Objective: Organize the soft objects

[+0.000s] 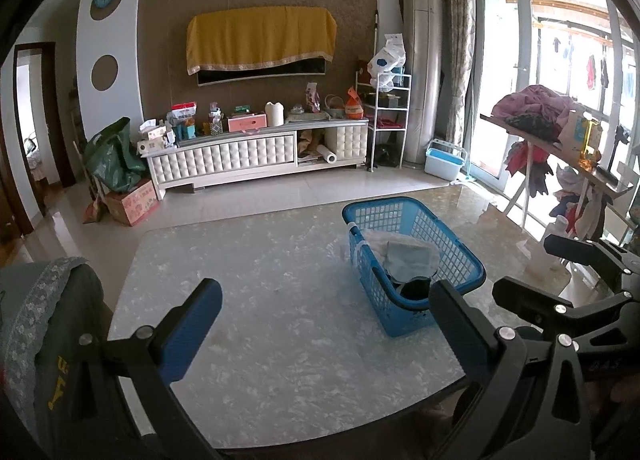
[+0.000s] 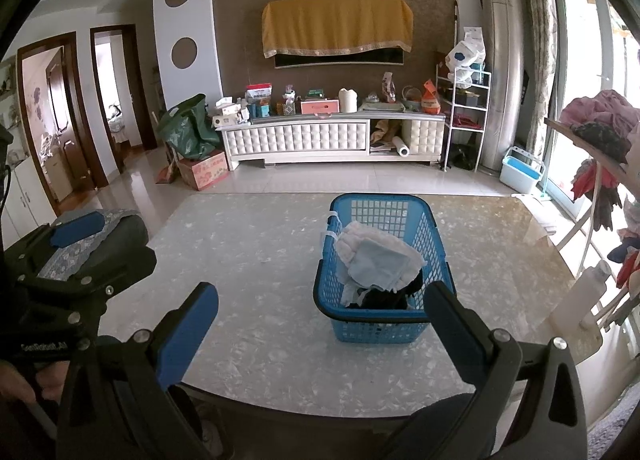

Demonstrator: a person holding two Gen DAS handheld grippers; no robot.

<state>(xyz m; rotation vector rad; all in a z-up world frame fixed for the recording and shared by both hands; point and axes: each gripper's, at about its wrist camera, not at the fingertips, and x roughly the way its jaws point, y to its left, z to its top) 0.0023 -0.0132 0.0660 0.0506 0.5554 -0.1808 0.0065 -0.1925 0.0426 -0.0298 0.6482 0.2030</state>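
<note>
A blue plastic basket (image 1: 416, 260) stands on the marble table (image 1: 280, 320), right of centre; it also shows in the right wrist view (image 2: 384, 260). Inside lie a folded pale blue cloth (image 2: 380, 264), white cloths (image 2: 360, 238) and a dark item (image 2: 384, 298). My left gripper (image 1: 324, 312) is open and empty, above the table's near edge, left of the basket. My right gripper (image 2: 320, 316) is open and empty, just in front of the basket. The left gripper also shows at the left in the right wrist view (image 2: 76, 256), open.
A chair back draped with grey and floral cloth (image 1: 44, 300) stands at the table's left. A rack piled with clothes (image 1: 536, 115) stands at the right by the window. A TV cabinet (image 1: 256, 147) lines the far wall. A white bottle (image 2: 576, 300) stands at the table's right edge.
</note>
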